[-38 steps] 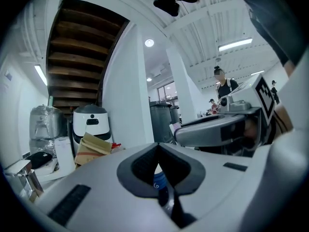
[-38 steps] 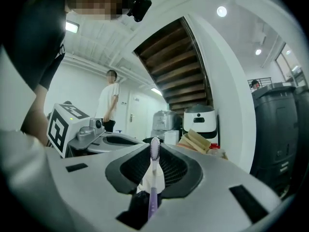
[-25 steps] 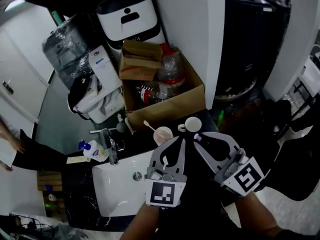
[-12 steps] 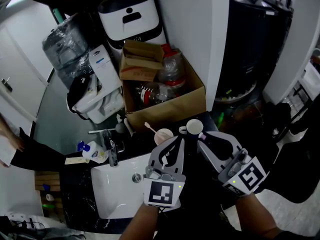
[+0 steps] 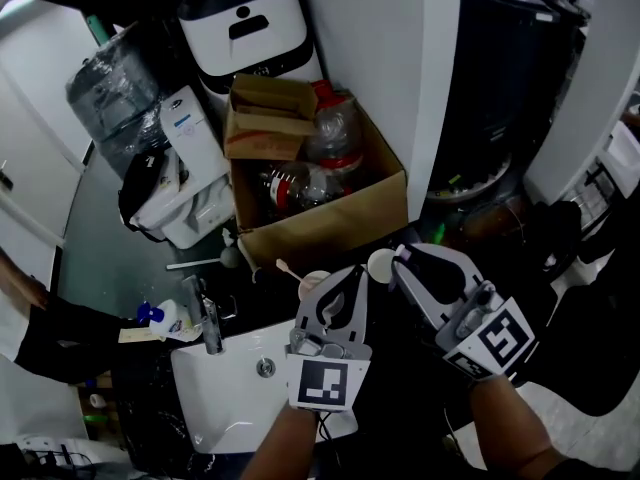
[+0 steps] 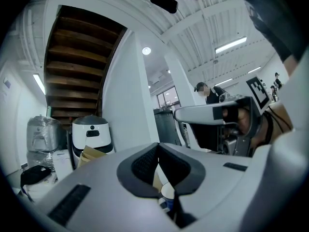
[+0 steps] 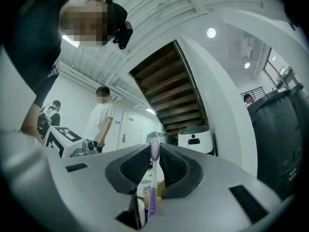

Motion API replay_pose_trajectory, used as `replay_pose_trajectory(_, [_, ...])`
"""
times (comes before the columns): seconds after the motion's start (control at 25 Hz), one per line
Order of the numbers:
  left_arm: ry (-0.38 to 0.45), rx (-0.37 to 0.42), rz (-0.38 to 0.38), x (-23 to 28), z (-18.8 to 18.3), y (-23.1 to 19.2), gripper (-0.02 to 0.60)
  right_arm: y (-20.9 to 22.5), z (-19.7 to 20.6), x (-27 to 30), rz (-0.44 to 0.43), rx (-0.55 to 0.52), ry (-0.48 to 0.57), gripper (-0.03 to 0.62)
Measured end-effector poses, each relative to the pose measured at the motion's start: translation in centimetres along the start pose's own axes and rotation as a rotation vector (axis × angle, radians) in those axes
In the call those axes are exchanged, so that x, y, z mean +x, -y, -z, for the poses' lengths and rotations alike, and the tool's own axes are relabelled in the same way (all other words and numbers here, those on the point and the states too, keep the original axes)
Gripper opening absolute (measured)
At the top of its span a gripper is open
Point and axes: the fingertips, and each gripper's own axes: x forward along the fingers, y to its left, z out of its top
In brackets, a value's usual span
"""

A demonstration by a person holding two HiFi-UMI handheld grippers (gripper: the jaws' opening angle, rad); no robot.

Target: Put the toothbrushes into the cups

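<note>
The broad white pillar [image 5: 385,88] fills the middle of the head view, and its top is cut off by the frame. Against its foot stands an open brown cardboard box [image 5: 330,226] of clear plastic bottles. Below that is the white sink basin [image 5: 225,378], set in a dark counter that is too dim for me to read in detail. My own forearm covers the basin's near right corner.

My left gripper [image 5: 356,272] hangs over the counter just right of the basin. Its jaws are pressed together at the tips with nothing between the pads. My right gripper [image 5: 397,258] is beside it, tips near but apart from the left one's, and it is clamped on a slim purple-handled toothbrush [image 7: 153,180]. In the right gripper view the brush stands upright between the pads, with its pale head level with the jaw tips. The lower handle disappears behind the gripper body. From the head view I can hardly make the brush out at all.

The small round white cup [image 5: 380,262] sits on the counter right at the right gripper's tips. The pale pink cup [image 5: 313,282] is to its left, half hidden behind my left jaws. A thin pale stick [image 5: 284,267] leans out of the pink cup toward the left, too small for me to identify.
</note>
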Motion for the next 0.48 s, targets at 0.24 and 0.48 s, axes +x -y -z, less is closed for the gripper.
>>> replay_pose_trajectory(0.24, [-0.019, 0.031, 0.004, 2.9, 1.8, -1.2, 0.009, 2.5, 1.2, 2.3, -0.006, 0.028, 0.016, 0.071])
replay_pose_trajectory(0.48, [-0.040, 0.056, 0.027, 5.0, 3.3, -1.2, 0.009, 4.5, 3.4, 3.5, -0.007, 0.056, 0.000, 0.071])
